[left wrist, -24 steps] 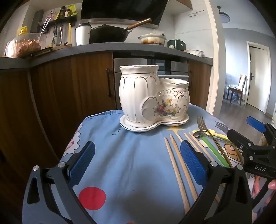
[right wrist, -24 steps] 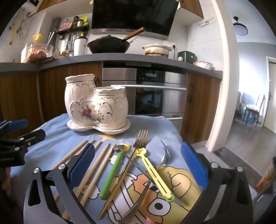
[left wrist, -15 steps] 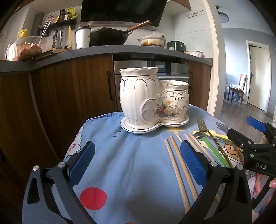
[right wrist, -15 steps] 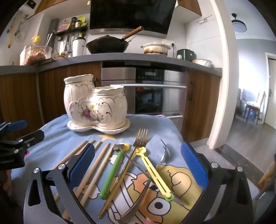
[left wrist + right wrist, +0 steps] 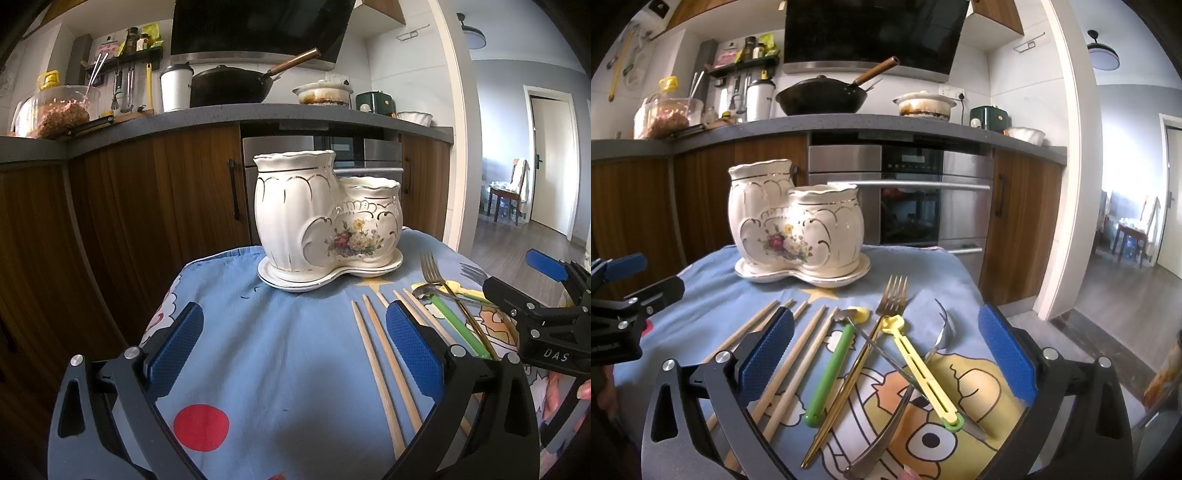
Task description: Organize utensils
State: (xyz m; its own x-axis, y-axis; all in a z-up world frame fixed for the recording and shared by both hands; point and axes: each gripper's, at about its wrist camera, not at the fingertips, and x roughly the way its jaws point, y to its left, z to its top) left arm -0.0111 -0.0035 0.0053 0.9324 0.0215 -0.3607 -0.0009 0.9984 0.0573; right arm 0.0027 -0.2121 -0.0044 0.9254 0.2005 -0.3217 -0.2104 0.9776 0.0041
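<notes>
Both claws wide apart, nothing gripped.

Left gripper (image 5: 293, 343): blue pads spread full, only bare blue cloth (image 5: 280, 332) btwn them, no contact w/ anything. White ceramic holder (image 5: 325, 225), two joined cups on a saucer, sits straight ahead of it, well apart, upright. Wooden chopsticks (image 5: 384, 354) lie just beside its right pad; one pair runs under/behind that pad, can't tell if touching. Further right: gold fork (image 5: 430, 267) and green-handled utensil (image 5: 456, 325), then the other claw at the frame edge.

Right gripper (image 5: 884, 345): pads also fully apart, hovering over the utensil pile, gripping none. Btwn the fingers, left to right: chopsticks (image 5: 801, 350), green-handled utensil (image 5: 831, 369), gold fork (image 5: 894, 295) w/ long gold handle, yellow-handled utensil (image 5: 923, 369), silver fork (image 5: 942, 328) w/ tines curling up. Handles cross each other on the cartoon print. More chopsticks pass behind its left pad. Holder (image 5: 798, 225) is ahead and to the left of this claw, apart from it, beyond the fork tines. Left claw visible at far left, off the pile.
</notes>
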